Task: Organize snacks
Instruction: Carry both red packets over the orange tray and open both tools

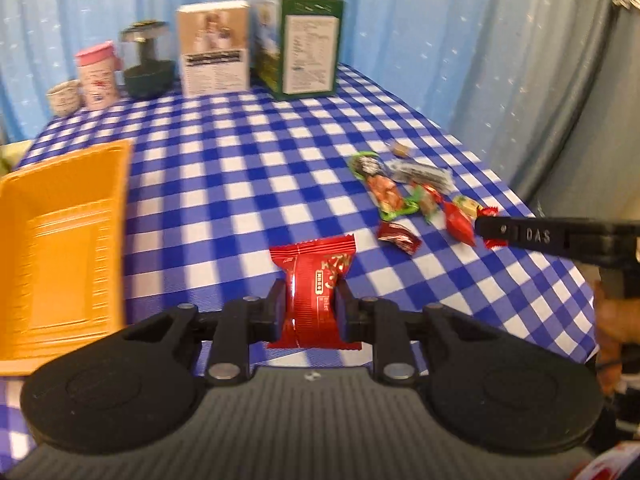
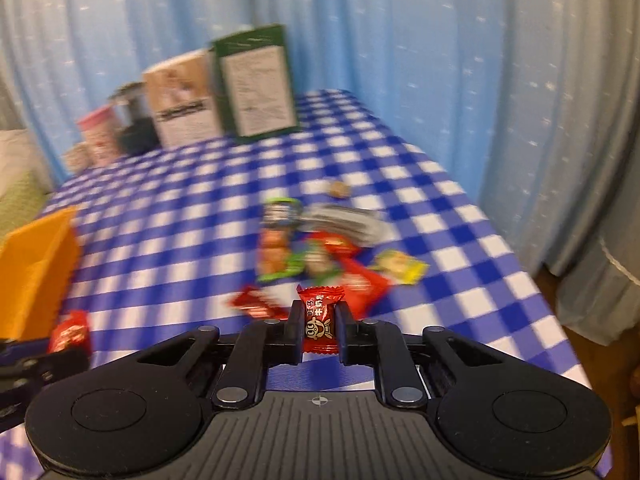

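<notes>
A large red snack packet (image 1: 313, 294) stands upright, pinched at its middle. A small red candy (image 2: 320, 318) (cartoon face on its wrapper) is likewise clamped upright. The remaining snacks (image 1: 416, 196) lie scattered together on the checked cloth, well apart from the orange tray (image 1: 60, 248).

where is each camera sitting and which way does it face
Left wrist: behind the left tool, clamping a red snack packet, facing the boxes at the table's far end; the right tool's finger shows at right.
Right wrist: behind the right tool, clamping a small red candy, facing likewise.
Shared: orange tray, snack pile.
</notes>
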`<act>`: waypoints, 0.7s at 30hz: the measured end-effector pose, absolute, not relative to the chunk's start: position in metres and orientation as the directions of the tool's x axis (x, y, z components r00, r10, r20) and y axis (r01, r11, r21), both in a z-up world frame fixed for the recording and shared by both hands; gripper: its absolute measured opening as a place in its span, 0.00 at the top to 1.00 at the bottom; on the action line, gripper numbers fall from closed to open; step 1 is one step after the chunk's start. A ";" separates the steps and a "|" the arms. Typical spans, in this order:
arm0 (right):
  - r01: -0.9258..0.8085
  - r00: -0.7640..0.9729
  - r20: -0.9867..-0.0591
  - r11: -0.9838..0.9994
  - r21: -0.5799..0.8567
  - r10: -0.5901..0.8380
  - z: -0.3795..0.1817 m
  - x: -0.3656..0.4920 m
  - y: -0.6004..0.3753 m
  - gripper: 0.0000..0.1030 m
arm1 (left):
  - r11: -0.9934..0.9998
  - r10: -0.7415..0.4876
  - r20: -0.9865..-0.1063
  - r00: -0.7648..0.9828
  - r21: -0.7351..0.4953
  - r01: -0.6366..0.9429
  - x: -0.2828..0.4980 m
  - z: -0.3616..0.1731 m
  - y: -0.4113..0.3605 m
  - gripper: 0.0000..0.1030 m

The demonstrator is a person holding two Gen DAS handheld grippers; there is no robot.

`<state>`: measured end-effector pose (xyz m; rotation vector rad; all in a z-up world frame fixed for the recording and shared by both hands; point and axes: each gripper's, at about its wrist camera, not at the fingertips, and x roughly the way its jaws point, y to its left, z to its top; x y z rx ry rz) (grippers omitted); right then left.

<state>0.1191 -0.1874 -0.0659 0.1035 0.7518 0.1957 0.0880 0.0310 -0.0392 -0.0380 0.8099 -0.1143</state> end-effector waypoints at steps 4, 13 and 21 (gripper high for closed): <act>-0.244 0.700 -0.649 0.954 0.174 0.298 -0.051 0.104 -0.143 0.85 | 0.998 -0.058 -0.711 0.700 -0.068 0.014 0.072 -0.023 0.062 0.79; -0.443 0.629 -0.624 0.873 0.204 0.464 -0.026 0.090 -0.040 0.85 | 0.988 0.080 -0.695 0.715 -0.041 -0.150 0.040 0.007 0.145 0.79; -0.551 0.533 -0.625 0.795 0.256 0.570 -0.026 0.091 0.035 0.85 | 0.966 0.162 -0.691 0.704 -0.036 -0.258 0.024 0.013 0.206 0.79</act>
